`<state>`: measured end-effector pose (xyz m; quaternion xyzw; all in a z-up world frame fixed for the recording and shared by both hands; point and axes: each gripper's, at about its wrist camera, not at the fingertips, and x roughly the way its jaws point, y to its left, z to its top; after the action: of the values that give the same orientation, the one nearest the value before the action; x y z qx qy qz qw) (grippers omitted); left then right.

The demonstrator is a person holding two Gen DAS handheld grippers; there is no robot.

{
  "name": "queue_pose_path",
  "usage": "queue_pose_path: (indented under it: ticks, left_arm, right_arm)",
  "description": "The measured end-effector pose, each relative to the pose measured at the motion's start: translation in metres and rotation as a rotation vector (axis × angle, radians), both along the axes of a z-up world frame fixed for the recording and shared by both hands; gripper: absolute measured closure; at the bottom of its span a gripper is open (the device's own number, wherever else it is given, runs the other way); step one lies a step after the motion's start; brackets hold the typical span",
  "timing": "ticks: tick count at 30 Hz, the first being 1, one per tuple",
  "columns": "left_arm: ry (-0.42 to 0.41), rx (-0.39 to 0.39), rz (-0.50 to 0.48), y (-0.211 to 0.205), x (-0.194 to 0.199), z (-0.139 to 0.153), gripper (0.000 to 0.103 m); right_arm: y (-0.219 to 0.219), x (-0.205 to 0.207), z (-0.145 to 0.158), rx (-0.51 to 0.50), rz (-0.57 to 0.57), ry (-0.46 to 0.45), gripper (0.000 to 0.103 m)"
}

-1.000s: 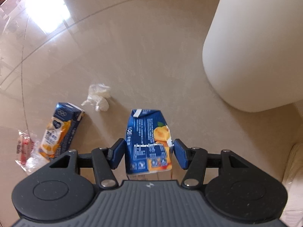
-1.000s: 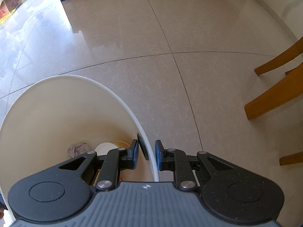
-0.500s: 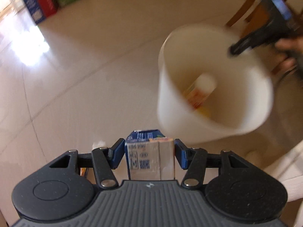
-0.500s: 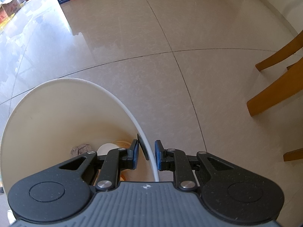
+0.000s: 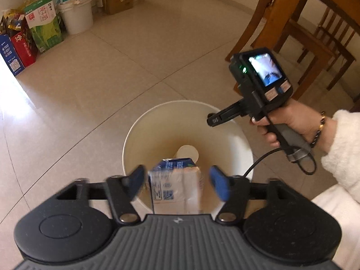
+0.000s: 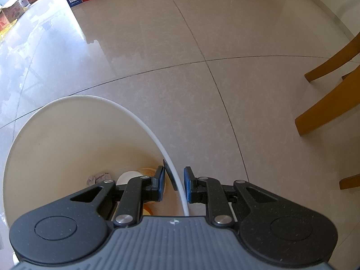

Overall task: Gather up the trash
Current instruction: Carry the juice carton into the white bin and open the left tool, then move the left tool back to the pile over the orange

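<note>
In the left wrist view a blue and white drink carton [image 5: 175, 186] sits between the fingers of my left gripper [image 5: 177, 183], directly over the mouth of the white trash bin [image 5: 157, 117]. The fingers stand open, with a gap on each side of the carton. A white paper cup [image 5: 186, 153] lies at the bin's bottom. My right gripper [image 6: 174, 184] is shut on the bin's rim [image 6: 90, 97], one finger inside and one outside. In the right wrist view the bin holds the cup [image 6: 128, 177] and a crumpled tissue [image 6: 99, 177]. A hand [image 5: 292, 121] holds the right gripper [image 5: 211, 119] at the bin's right edge.
Wooden chair legs [image 5: 292, 22] stand to the right of the bin and show again as chair legs [image 6: 326, 103]. Cardboard boxes and bags [image 5: 22, 45] and a white bucket [image 5: 76, 15] line the far wall. Beige tile floor [image 6: 202, 33] surrounds the bin.
My left gripper lifted the carton off the floor, swung it over the bin and opened its fingers. The right gripper stayed shut on the rim, barely moving.
</note>
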<state>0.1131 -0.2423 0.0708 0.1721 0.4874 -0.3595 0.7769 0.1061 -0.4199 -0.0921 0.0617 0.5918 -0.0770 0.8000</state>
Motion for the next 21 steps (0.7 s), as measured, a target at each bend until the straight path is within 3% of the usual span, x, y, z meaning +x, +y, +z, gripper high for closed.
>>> queue_pose_path:
  ticks: [1,14,21]
  left_arm:
    - [-0.004,0.011,0.004,-0.002,-0.001,-0.005,0.016]
    - [0.032,-0.004,0.094,0.028,0.008,-0.017,0.014]
    - [0.006,0.026,0.140,0.045,0.004,-0.031,0.014]
  right_arm:
    - [-0.001,0.000,0.000,0.004,0.000,-0.001,0.082]
    - [-0.001,-0.005,-0.002,-0.001,0.003,-0.012,0.083]
    - [-0.004,-0.005,-0.003,0.008,0.000,-0.011,0.085]
